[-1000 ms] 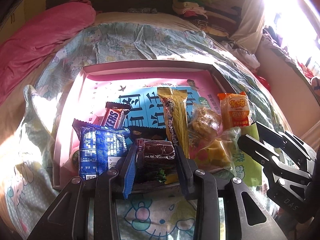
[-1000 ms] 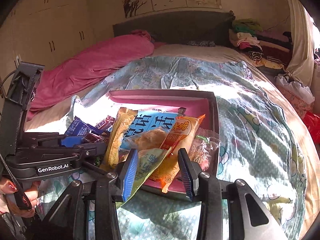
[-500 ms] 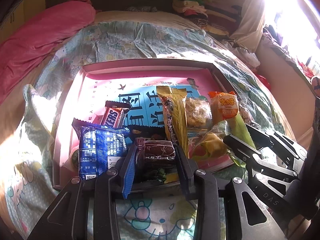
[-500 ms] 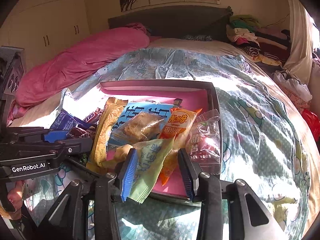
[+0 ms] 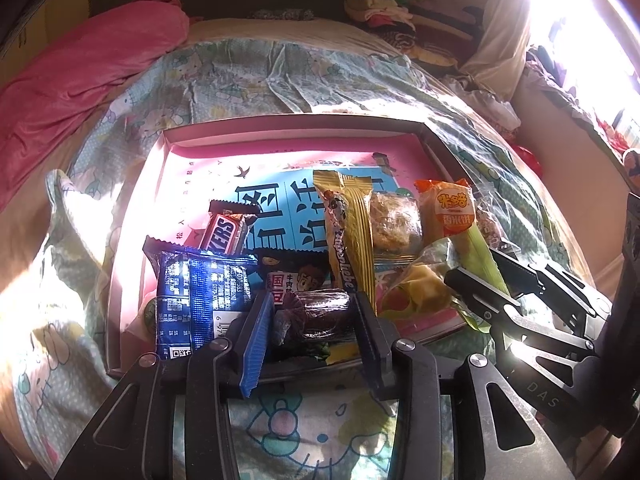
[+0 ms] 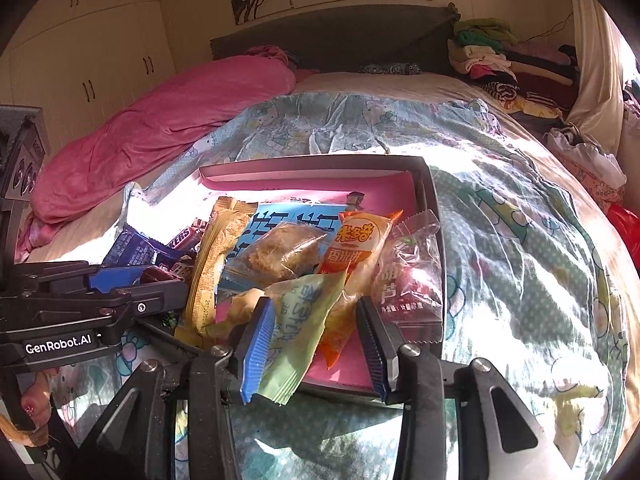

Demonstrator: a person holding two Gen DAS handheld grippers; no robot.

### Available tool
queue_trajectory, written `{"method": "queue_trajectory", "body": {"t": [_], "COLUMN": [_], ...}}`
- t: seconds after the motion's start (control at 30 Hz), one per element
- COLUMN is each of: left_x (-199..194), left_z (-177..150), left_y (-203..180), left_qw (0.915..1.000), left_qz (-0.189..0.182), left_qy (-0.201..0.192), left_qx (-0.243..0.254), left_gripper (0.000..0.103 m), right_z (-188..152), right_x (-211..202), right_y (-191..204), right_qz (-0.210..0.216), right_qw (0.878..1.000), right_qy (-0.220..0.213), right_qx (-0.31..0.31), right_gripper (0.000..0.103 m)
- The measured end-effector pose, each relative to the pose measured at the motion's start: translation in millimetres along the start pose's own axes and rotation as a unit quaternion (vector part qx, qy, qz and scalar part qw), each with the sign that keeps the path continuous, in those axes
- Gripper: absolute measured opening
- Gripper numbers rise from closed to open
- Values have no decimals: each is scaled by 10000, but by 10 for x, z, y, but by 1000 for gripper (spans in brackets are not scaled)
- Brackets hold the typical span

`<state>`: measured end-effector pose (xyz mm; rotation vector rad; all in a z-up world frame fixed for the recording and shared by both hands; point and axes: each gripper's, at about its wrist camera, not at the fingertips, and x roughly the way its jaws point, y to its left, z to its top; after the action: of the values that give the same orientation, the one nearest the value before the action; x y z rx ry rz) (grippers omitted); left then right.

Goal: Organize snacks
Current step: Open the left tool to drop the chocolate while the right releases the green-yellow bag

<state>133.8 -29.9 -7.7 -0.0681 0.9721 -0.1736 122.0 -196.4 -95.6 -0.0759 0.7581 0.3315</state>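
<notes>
Scene: a pink tray of packaged snacks on a cartoon-print bedspread, sunlight pouring in from the upper right.
Left gripper: at lower centre, jaws easing apart around a dark wrapped snack by the tray's near edge; likely letting it go there.
Right gripper: at lower centre, jaws parted around a pale green packet that hangs over the near rim; whether the pads press it, I cannot tell.
Pile: blue packet, yellow bar and orange packet crowd the tray's lower half.
Open room: the tray's upper half lies bare.
Edges: raised rim all round; the two tools work close together.
</notes>
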Motion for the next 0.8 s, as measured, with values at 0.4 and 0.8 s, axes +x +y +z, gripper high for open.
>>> {"method": "queue_trajectory", "body": {"t": [0.4,0.8], "left_x": [-61,-91], "left_z": [7,3], "left_y": [-61,-36], "left_qw": [9999,9999], "left_qz": [-79,18], "left_qy": [-83,-99], "left_qx": [113,104], "left_gripper": [57,58], "right_z": [4,18], "right_x": [-2,-38], "right_y": [7,48], "right_qz": [21,90], "right_qw": [10000,10000], "right_qy": [29,-10], "right_qx": [27,-32], "right_gripper": [45,48]}}
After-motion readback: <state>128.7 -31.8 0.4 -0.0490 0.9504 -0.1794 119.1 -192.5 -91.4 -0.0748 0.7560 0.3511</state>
